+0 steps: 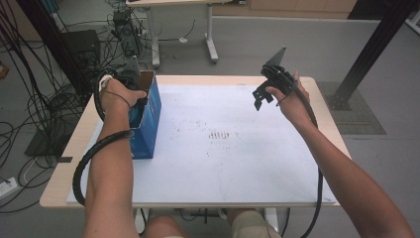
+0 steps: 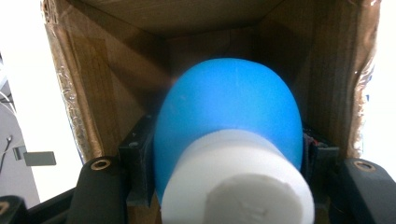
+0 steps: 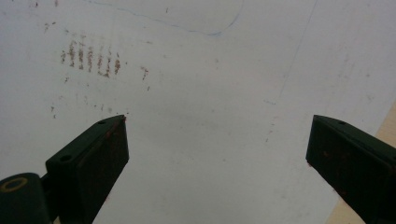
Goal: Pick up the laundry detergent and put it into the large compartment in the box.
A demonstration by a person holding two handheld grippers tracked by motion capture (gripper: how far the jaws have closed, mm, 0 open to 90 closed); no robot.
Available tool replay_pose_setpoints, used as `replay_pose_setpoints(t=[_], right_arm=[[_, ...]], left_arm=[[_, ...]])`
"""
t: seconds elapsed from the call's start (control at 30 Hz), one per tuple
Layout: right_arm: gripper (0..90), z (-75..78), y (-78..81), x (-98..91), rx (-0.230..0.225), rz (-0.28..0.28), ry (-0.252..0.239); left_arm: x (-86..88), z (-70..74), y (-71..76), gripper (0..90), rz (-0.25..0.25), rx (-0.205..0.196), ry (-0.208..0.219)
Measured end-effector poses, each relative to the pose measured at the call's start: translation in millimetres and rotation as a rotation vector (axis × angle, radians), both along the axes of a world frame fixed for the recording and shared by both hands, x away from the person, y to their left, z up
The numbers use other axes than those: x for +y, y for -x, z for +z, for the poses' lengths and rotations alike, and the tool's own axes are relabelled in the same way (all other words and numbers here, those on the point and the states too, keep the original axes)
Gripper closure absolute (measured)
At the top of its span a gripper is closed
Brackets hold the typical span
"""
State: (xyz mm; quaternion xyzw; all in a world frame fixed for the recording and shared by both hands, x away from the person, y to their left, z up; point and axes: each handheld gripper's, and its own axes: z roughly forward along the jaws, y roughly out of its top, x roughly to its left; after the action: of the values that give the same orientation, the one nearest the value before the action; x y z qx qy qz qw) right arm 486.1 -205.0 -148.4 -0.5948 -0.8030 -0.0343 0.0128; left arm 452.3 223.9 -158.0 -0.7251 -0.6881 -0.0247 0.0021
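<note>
Blue bulb [image 2: 229, 112] inside cardboard box [image 2: 116, 70]

Even, soft daylight; one close view is blurred and blown out.

From above, the white table sheet [image 1: 237, 148] is lit flat and bright, with faint shadows beside the blue box [image 1: 148, 119] and under the forearms. In the left gripper view the blue ball [image 2: 229, 116] and its white neck [image 2: 238, 186] sit out of focus, the cardboard box [image 2: 112, 79] interior dim, both side edges overexposed to white. The right gripper view is sharp, its dark jaws slightly soft.
</note>
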Motion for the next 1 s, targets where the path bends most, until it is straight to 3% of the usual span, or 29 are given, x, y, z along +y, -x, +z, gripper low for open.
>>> replay_pose_setpoints(t=[1.0], right_arm=[[5.6,2.6,2.5,-2.8,-0.007,-0.001,0.000]], left_arm=[[-0.3,-0.2,0.1,37.3,-0.001,-0.001,0.000]])
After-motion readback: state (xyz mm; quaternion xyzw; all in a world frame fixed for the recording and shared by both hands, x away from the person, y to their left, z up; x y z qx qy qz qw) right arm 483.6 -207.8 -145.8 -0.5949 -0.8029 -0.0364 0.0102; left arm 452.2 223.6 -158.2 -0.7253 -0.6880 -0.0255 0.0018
